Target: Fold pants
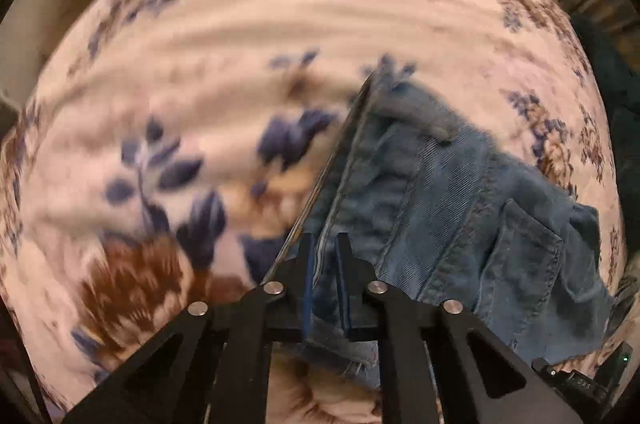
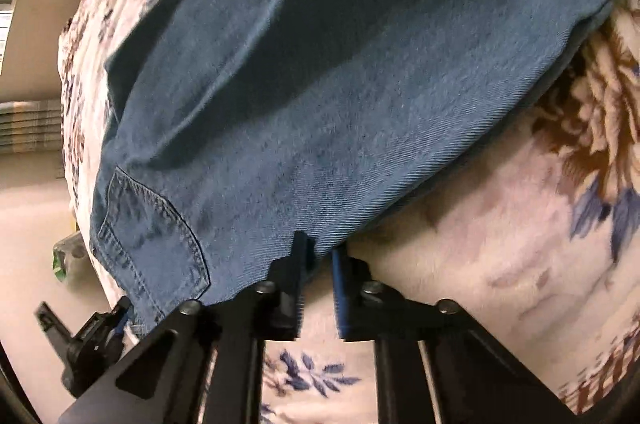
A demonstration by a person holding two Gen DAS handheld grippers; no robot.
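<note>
While the pants (image 2: 328,71) lie on the floral blanket (image 1: 200,35), the left gripper (image 1: 324,288) clamps a frayed edge and the right gripper (image 2: 320,276) pinches a side edge. Lift both evenly, keeping the denim taut, to avoid slipping.

pants (image 2: 340,95): blue denim cloth, matt, twill weave, stitched seams
blanket (image 1: 224,23): soft fleecy cloth, floral print
left gripper (image 1: 325,248): matt black plastic, shiny metal pins
</note>
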